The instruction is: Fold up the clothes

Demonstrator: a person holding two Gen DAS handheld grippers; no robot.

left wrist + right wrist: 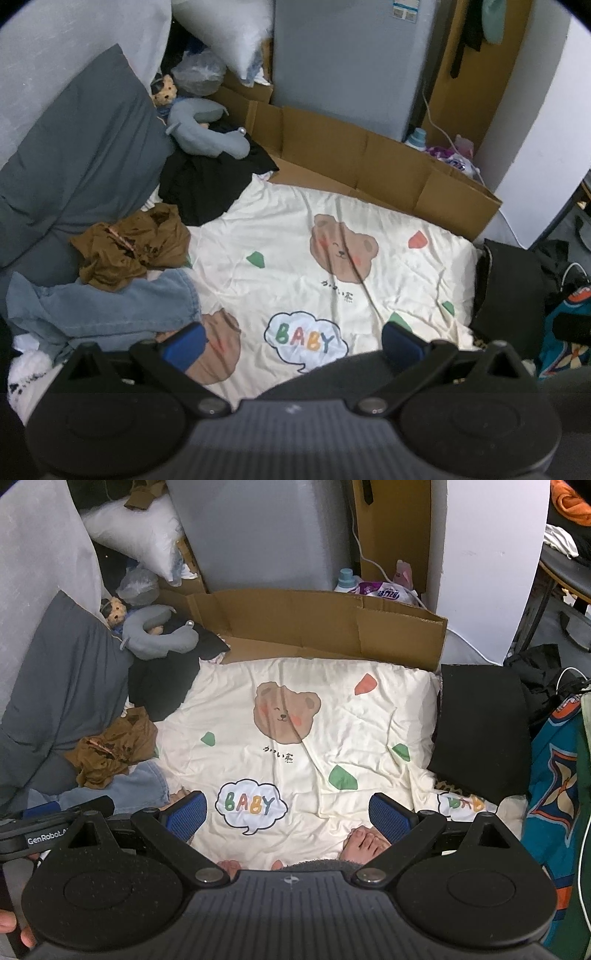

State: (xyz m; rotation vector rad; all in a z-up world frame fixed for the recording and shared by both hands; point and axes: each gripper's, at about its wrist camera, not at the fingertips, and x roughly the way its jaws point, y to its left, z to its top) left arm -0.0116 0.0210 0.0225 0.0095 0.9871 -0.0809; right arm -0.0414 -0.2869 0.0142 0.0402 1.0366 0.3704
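Observation:
A pile of clothes lies at the left of a cream bear-print bedsheet (332, 229): a crumpled brown garment (133, 247), blue jeans (118, 302) and a black garment (207, 184). The same brown garment (114, 746), jeans (129, 786) and black garment (162, 686) show in the right wrist view. A folded black garment (480, 731) lies at the sheet's right edge, also seen in the left wrist view (506, 295). My left gripper (293, 341) is open and empty above the sheet's near part. My right gripper (288, 818) is open and empty above the sheet (332, 720).
A grey pillow (74, 155) and a grey plush toy (207, 129) lie at the left back. A flattened cardboard box (369, 158) stands behind the sheet, before a grey cabinet (347, 59). Bare feet (365, 842) rest near my right gripper. A colourful bag (554, 775) stands at right.

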